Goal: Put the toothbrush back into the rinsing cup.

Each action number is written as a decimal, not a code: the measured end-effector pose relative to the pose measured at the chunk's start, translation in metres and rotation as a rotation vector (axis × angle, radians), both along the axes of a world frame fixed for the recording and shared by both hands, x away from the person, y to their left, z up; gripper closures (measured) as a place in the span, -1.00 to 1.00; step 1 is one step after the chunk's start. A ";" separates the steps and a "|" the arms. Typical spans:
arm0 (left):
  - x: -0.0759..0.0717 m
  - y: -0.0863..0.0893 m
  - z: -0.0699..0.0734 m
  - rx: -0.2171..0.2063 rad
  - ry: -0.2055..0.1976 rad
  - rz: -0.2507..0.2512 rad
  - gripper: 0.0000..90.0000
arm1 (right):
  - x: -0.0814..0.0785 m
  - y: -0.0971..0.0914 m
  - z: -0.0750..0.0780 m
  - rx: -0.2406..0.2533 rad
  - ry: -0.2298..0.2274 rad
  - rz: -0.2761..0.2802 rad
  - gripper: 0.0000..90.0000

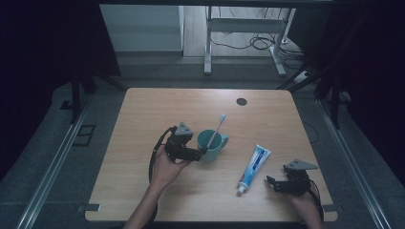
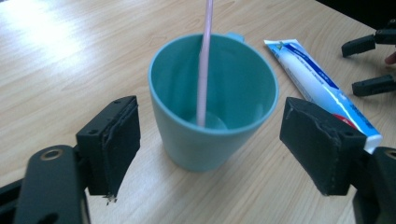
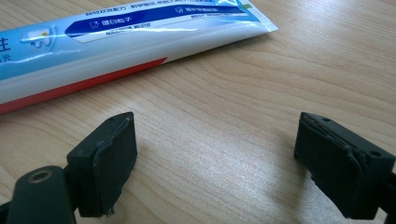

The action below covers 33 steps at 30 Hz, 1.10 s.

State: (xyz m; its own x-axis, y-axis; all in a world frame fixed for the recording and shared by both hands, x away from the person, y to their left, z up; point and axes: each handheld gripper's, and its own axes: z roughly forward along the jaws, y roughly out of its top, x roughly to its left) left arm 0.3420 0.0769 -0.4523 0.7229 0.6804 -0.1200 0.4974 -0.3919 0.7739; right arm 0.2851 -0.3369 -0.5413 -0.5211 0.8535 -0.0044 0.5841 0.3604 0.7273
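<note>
A teal cup [image 1: 210,145] stands on the wooden table [image 1: 157,109] with a toothbrush [image 1: 217,126] leaning in it, bristles up. My left gripper [image 1: 203,152] is at the cup's left side. In the left gripper view the cup [image 2: 212,107] sits between the jaws of the left gripper [image 2: 210,140], with a gap on each side and the pink toothbrush handle [image 2: 204,60] rising from it. A blue and white toothpaste tube [image 1: 253,167] lies right of the cup. My right gripper [image 1: 271,183] rests open just right of the tube's cap end. Its jaws [image 3: 212,154] hold nothing, and the tube [image 3: 116,37] lies ahead.
A dark round cable hole [image 1: 241,101] sits near the table's far edge. Beyond the table stands a white desk frame [image 1: 243,24] with cables on the floor. The right gripper [image 2: 369,65] appears past the toothpaste tube [image 2: 322,88] in the left gripper view.
</note>
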 end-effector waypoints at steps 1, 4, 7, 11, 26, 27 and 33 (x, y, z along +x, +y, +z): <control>-0.001 0.001 -0.001 0.001 0.000 -0.003 -0.58 | 0.000 0.000 0.000 0.001 0.000 0.001 -0.71; -0.007 0.004 -0.006 0.012 0.001 0.000 -0.63 | 0.000 0.000 0.000 0.000 0.002 0.000 -0.71; -0.011 0.007 -0.011 0.029 0.002 0.000 -0.67 | 0.000 0.000 0.000 0.002 0.002 -0.002 -0.71; -0.017 0.011 -0.018 0.044 0.000 0.003 -0.68 | 0.000 0.000 0.000 0.002 0.003 -0.002 -0.71; -0.040 0.027 -0.047 0.053 0.029 0.044 -0.68 | 0.000 0.000 0.000 0.001 0.003 -0.002 -0.71; -0.041 0.028 -0.050 0.057 0.032 0.048 -0.68 | 0.000 0.000 0.000 0.001 0.003 -0.002 -0.71; -0.044 0.032 -0.064 0.090 0.049 0.073 -0.68 | 0.000 0.000 0.000 0.001 0.001 -0.001 -0.71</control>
